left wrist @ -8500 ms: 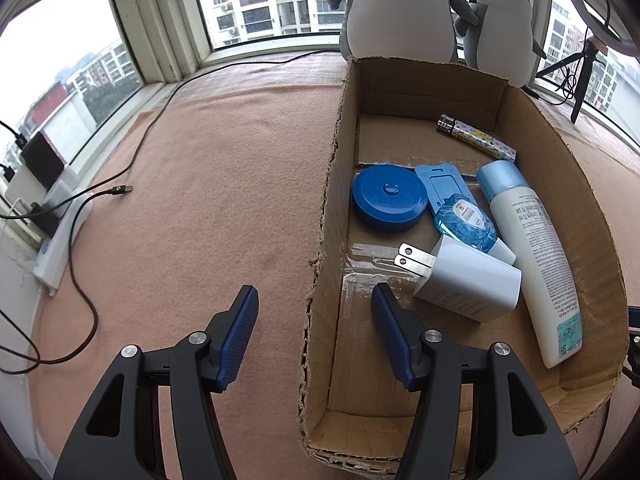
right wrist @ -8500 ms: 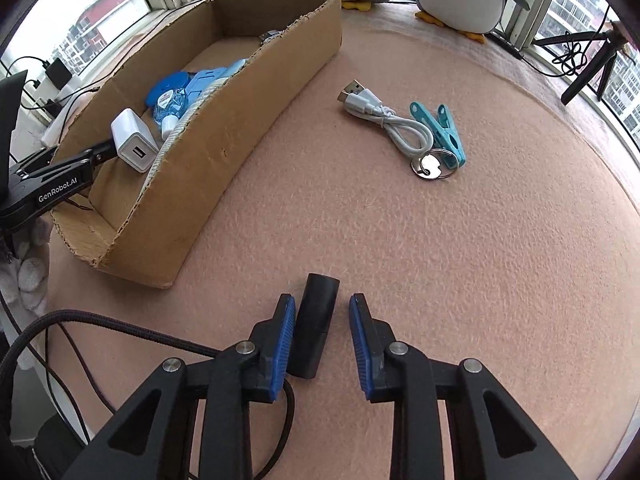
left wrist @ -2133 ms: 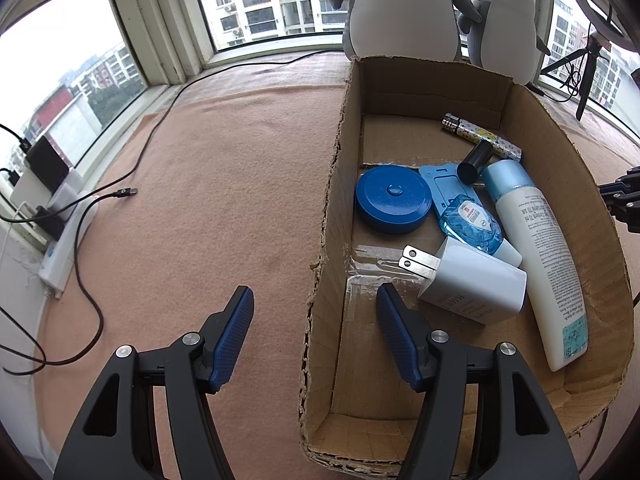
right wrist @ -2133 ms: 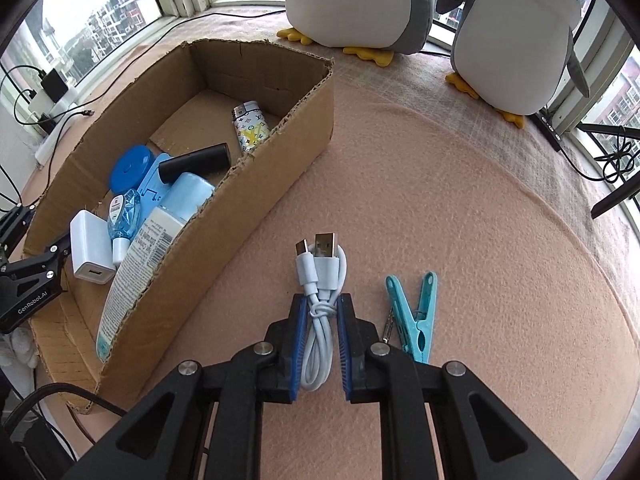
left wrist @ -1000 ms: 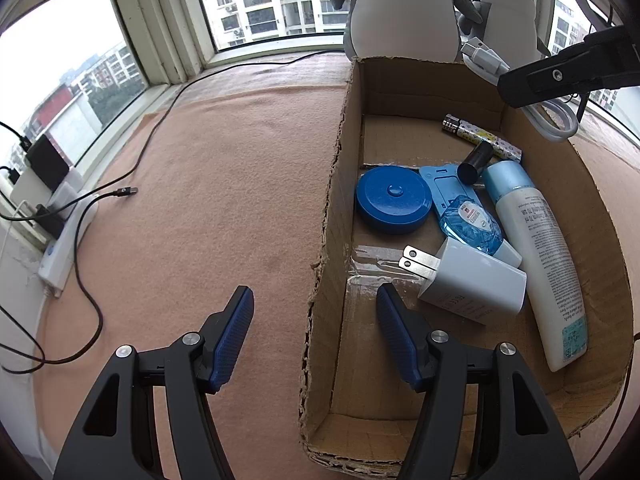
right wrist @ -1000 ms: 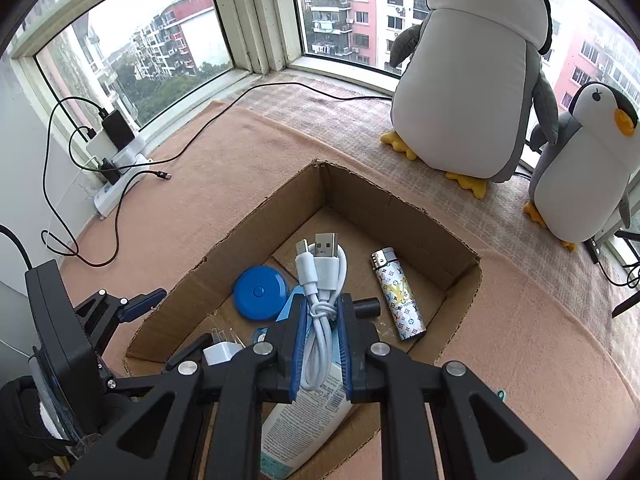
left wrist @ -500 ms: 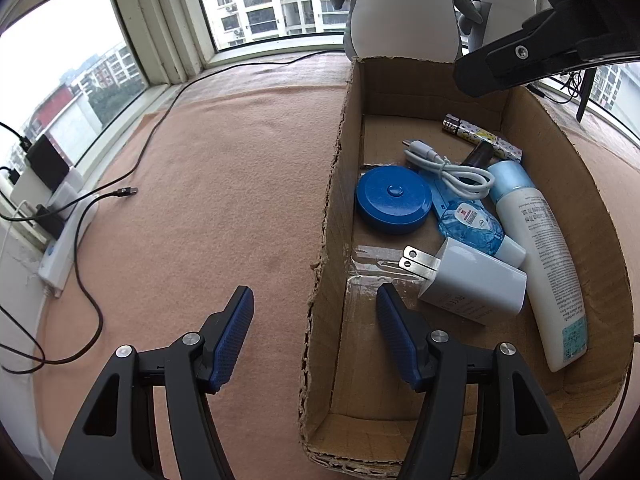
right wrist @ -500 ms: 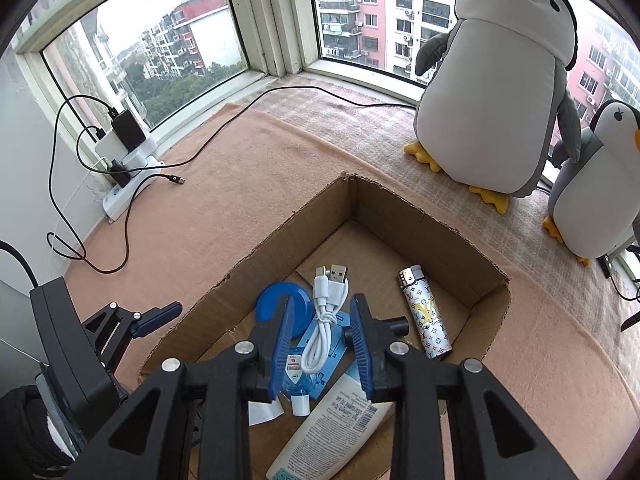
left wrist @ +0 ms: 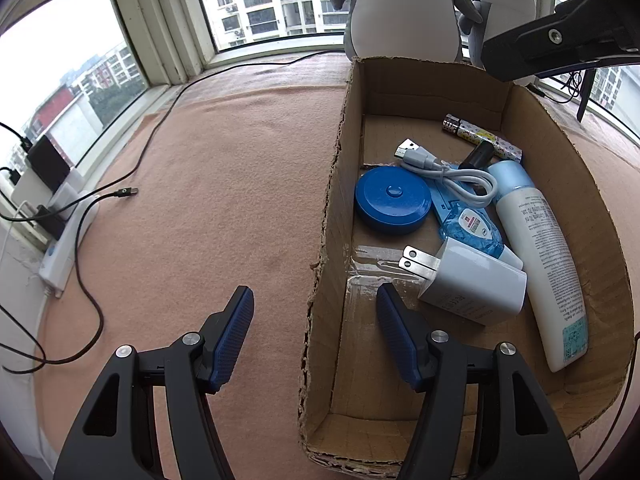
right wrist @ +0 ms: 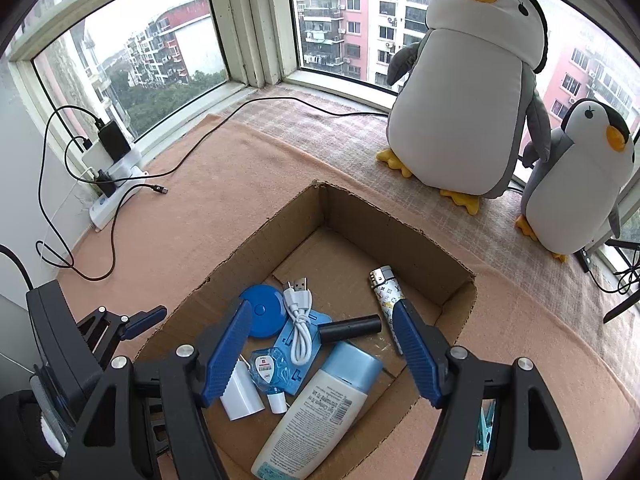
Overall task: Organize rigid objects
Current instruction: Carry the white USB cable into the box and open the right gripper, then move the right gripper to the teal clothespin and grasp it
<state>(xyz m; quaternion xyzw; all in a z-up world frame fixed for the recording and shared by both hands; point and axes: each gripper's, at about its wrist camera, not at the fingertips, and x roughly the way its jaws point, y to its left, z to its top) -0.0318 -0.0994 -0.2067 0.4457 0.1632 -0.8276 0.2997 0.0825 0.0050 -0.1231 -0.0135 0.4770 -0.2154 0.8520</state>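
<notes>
The white USB cable [left wrist: 448, 176] [right wrist: 298, 320] lies loose in the cardboard box [left wrist: 592, 200] [right wrist: 400, 236], across a blue round case [left wrist: 392, 200] and a flat blue card. My right gripper [right wrist: 322, 308] hovers above the box, its jaws opening with nothing between them. My left gripper [left wrist: 314, 292] stands open astride the box's left wall, pads clear of the cardboard. Also in the box are a white charger [left wrist: 472, 284], a white lotion bottle [left wrist: 540, 248], a black cylinder [right wrist: 350, 326] and a patterned lighter [right wrist: 386, 292]. A teal clothespin [right wrist: 484, 424] lies outside the box.
Two plush penguins [right wrist: 468, 80] stand by the window behind the box. A power strip [right wrist: 116, 188] with black cables [left wrist: 96, 312] sits at the left edge of the peach mat [left wrist: 220, 160]. A tripod leg [right wrist: 624, 304] shows at the right.
The right gripper brought the white cable over the box and opened. The cable dropped onto the blue items inside. The left gripper has not moved.
</notes>
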